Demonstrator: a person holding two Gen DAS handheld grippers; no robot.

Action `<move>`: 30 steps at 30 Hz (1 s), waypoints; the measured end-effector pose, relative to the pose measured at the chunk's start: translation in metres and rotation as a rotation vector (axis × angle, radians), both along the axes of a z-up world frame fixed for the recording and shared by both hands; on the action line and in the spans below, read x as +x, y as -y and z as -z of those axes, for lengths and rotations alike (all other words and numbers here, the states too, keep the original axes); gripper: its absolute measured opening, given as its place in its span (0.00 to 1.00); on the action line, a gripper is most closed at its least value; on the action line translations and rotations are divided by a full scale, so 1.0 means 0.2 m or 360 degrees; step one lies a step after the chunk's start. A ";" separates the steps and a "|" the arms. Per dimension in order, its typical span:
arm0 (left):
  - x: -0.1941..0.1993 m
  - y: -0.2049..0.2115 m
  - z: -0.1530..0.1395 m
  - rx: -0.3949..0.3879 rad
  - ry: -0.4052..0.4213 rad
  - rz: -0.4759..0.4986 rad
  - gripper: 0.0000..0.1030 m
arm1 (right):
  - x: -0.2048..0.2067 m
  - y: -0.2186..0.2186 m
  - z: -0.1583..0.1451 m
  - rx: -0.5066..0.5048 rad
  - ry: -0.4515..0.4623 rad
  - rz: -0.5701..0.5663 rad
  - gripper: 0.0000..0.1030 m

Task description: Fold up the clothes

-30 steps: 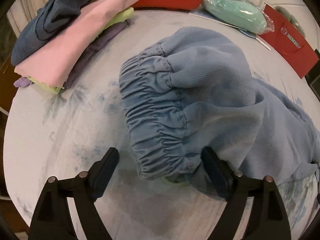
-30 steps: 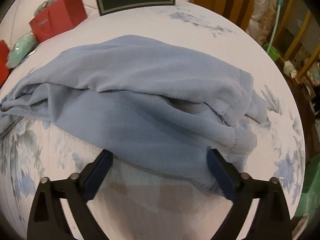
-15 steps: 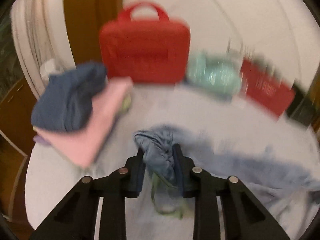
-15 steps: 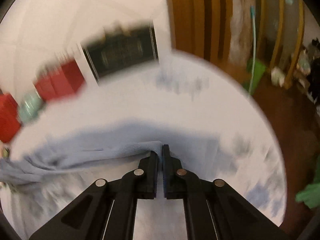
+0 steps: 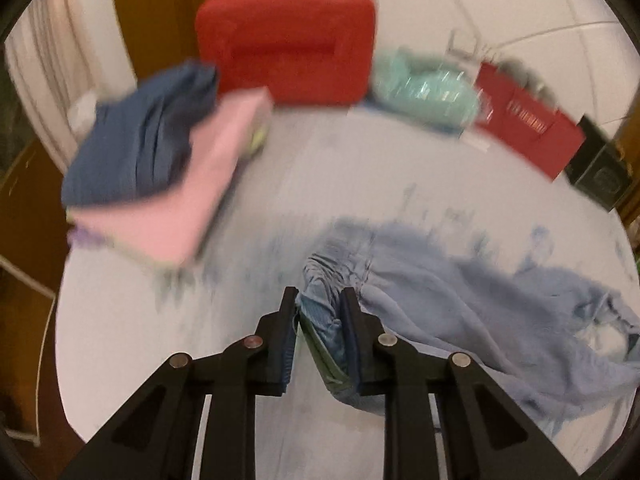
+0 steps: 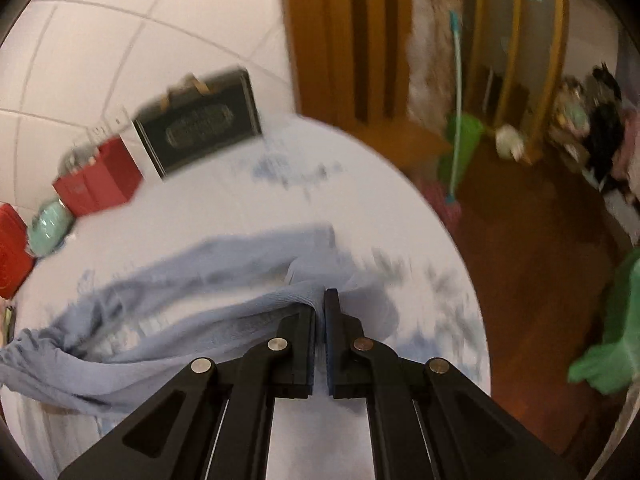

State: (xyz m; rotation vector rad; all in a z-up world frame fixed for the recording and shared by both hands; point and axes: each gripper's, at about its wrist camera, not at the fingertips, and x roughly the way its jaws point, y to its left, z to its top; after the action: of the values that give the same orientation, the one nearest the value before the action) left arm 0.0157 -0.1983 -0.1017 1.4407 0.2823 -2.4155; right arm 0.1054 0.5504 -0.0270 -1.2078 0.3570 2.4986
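Observation:
A light blue ribbed garment (image 5: 472,304) is lifted above the round white table (image 5: 320,184). My left gripper (image 5: 318,300) is shut on its bunched elastic waistband (image 5: 320,308). My right gripper (image 6: 319,300) is shut on another edge of the same garment (image 6: 168,312), which stretches away to the left and sags toward the table (image 6: 320,184). Both views are motion-blurred.
A stack of folded clothes (image 5: 160,168), dark blue over pink, sits at the table's far left. Behind stand a red case (image 5: 286,40), a mint bag (image 5: 424,88), a red paper bag (image 5: 528,136) and a black box (image 6: 200,128). Right of the table is wooden floor (image 6: 540,280).
Both grippers closed on the blue garment, which lay spread on the table, and lifted it. The views now look out across the table rather than down at it.

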 end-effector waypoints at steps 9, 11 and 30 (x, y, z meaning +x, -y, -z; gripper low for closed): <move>0.03 -0.02 -0.02 -0.0110 0.0087 0.0109 0.33 | 0.00 -0.06 0.09 -0.0037 0.0259 -0.0019 0.29; 0.04 -0.02 -0.05 -0.0138 0.0085 0.0115 0.47 | 0.02 -0.06 0.13 -0.0019 0.0337 -0.0019 0.54; -0.61 0.08 0.26 0.0052 0.0222 0.0161 0.64 | -0.56 -0.07 0.31 -0.0184 0.0360 -0.0109 0.99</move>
State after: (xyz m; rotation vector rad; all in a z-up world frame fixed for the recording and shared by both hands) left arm -0.1060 -0.2136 -0.1530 1.6666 0.2221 -2.3833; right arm -0.0068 0.5638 -0.0882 -1.5553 0.4114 2.3922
